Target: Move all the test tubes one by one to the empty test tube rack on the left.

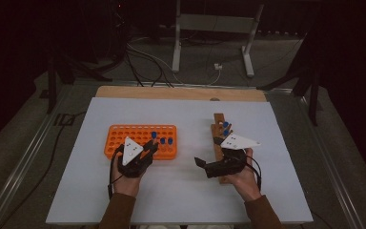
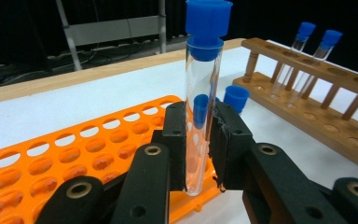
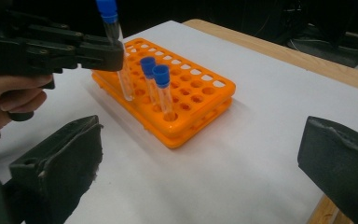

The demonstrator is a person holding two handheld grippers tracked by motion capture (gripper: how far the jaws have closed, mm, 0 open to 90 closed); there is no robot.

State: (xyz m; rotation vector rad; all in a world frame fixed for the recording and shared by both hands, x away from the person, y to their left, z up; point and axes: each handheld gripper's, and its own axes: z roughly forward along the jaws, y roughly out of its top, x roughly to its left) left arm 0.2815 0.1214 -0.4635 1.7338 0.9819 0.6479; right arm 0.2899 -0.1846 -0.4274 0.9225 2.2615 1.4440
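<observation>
The left gripper (image 2: 199,144) pinches a clear test tube with a blue cap (image 2: 203,98), both pads pressed against the glass below mid-height. The tube stands upright, its rounded lower end just above the near edge of the orange tube rack (image 2: 70,154); whether the tip has entered a hole cannot be told from the left gripper view. In the right gripper view the same tube (image 3: 121,70) hangs from the left gripper (image 3: 98,51) over the rack's near-left rows, with its lower end down among the rack's holes.

The orange tube rack (image 1: 124,136) lies on the white table surface (image 1: 186,191), left of centre in the high view. Two more blue-capped tubes (image 3: 161,88) stand seated in the rack, side by side and just beside the held tube.

The right gripper (image 1: 205,164) rests low over the table near the wooden tube rack (image 1: 218,129), with its jaws spread wide and nothing between them (the right gripper view shows bare table surface in the gap). The wooden tube rack (image 2: 307,93) carries two capped tubes (image 2: 307,56) leaning in its far holes, well apart from the orange rack.
</observation>
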